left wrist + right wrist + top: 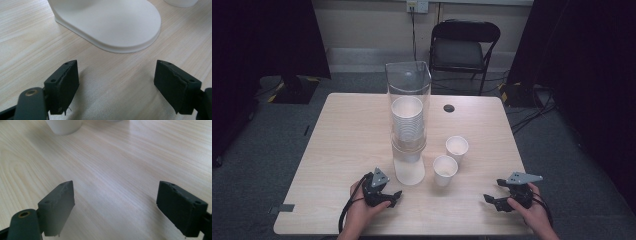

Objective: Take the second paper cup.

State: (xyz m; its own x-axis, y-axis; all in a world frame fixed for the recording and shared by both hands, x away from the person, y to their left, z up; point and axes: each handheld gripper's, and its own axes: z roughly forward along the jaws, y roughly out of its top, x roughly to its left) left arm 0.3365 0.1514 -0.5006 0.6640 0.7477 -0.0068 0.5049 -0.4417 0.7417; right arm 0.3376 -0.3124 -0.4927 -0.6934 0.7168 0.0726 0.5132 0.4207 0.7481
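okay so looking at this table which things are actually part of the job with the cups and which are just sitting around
Likely part of the job:
- cup dispenser with its stack of cups
- near loose cup
- far loose cup
- left gripper and right gripper, both open

Just lying about:
- folding chair
- floor cables

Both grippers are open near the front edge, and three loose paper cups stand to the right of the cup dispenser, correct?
Not quite: the high view shows two loose paper cups right of the cup dispenser, not three. The left gripper and right gripper are indeed open near the table's front edge.
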